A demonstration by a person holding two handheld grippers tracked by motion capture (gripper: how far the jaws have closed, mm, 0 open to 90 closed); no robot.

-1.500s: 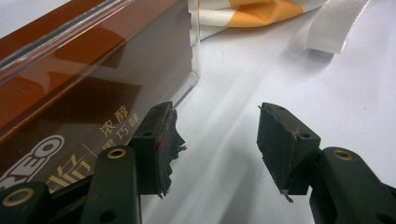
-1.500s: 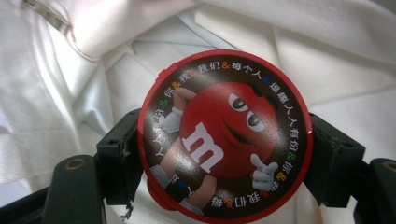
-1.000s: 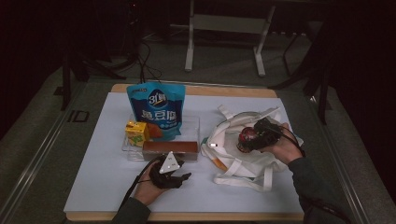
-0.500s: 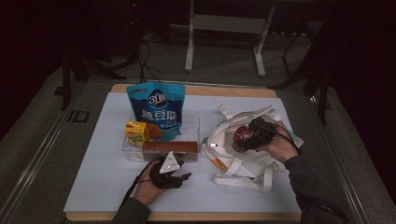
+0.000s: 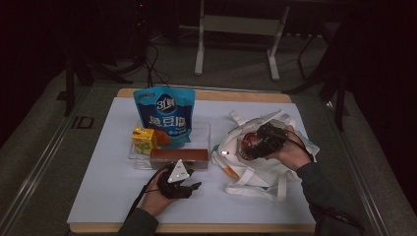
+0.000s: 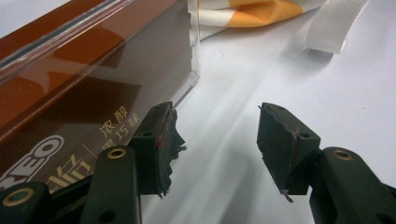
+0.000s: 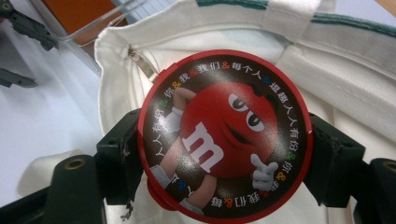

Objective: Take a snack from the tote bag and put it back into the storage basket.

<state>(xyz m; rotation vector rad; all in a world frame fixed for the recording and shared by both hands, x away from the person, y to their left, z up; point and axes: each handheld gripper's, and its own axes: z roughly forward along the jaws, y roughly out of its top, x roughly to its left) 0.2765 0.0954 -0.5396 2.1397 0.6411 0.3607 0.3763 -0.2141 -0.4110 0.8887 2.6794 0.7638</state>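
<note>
A round red M&M's tin (image 7: 224, 135) is clamped between the jaws of my right gripper (image 7: 225, 156), which is shut on its rim. It hangs just above the open white tote bag (image 7: 327, 70). From the high view the tin (image 5: 247, 142) and right gripper (image 5: 253, 146) hover over the tote bag (image 5: 265, 169) at the table's right. My left gripper (image 6: 217, 140) rests open on the white table cover with nothing between its jaws, close beside a brown chocolate box (image 6: 70, 93). The high view shows the left gripper (image 5: 192, 181) just in front of that box (image 5: 179, 156).
A clear tray (image 5: 209, 129) holds the brown box, a blue snack pouch (image 5: 164, 115) and a yellow juice carton (image 5: 143, 139). A tote strap (image 6: 331, 28) lies ahead of the left jaws. The white cover (image 5: 108, 187) has free room at the front left.
My right gripper has drifted a little to the left and slightly up with the tin still in it. The left gripper has stayed put.
</note>
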